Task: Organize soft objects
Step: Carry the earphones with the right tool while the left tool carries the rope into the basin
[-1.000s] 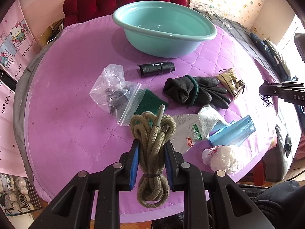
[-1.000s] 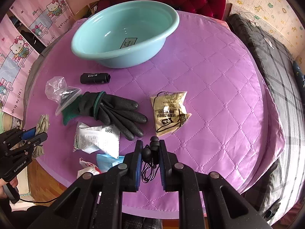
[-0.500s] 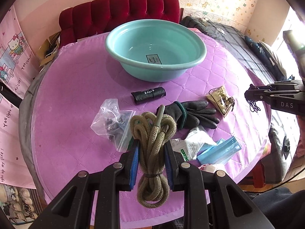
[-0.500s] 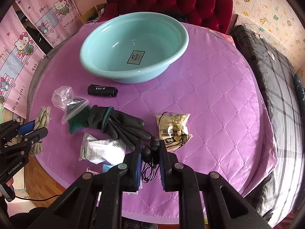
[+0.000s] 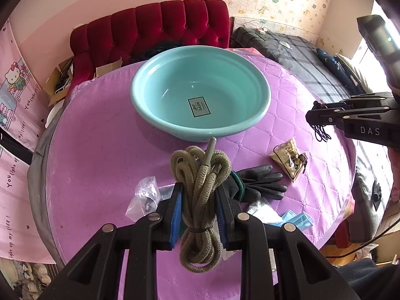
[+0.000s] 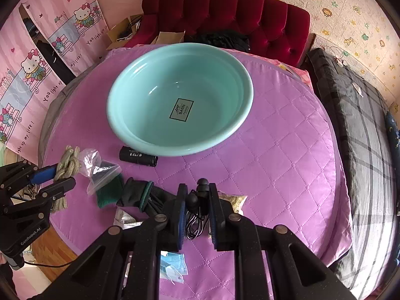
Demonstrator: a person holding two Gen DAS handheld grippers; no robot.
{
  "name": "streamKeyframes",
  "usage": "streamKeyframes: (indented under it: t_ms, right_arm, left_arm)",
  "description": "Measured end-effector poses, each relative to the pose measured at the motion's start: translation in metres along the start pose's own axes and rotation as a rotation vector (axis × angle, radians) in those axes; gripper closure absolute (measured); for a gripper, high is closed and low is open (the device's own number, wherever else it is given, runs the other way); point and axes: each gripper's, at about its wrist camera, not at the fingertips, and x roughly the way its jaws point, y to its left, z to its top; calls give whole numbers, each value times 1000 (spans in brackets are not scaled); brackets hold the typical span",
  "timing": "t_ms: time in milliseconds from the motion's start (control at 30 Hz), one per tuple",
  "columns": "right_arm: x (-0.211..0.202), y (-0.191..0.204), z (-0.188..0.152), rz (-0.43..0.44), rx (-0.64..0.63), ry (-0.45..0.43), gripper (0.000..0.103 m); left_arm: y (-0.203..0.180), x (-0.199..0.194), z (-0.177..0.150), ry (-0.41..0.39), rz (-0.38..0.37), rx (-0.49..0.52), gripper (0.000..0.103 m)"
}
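Observation:
My left gripper (image 5: 198,187) is shut on a coiled olive rope (image 5: 200,200) and holds it above the table, short of the teal basin (image 5: 200,130). My right gripper (image 6: 197,190) is shut on black earphones (image 6: 197,200) with their cable hanging below. The basin (image 6: 140,135) is empty apart from a label. The left gripper with the rope (image 6: 67,162) shows at the left of the right wrist view. The right gripper (image 5: 315,120) shows at the right of the left wrist view.
On the purple quilted table (image 6: 275,150) lie black gloves (image 5: 260,182), a tan packet (image 5: 290,157), a clear zip bag (image 6: 97,165), a black roll (image 6: 137,156), a green pad (image 6: 107,195) and blue packets (image 5: 297,220). A red sofa (image 6: 225,15) stands behind.
Both grippers have risen and moved toward the basin with their loads. The basin looks nearer and more from above.

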Motion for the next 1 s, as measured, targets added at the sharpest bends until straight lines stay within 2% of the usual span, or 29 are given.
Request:
streamKeyframes:
  t_ms: [500,1000]
  right_arm:
    - [18,2,65,44,-5,-21,88]
    - [64,-6,117,78,11,-20,87]
  left_arm:
    - [-1,20,60,-7,-8,48,76]
    - [7,66,109,7,-28,52,76]
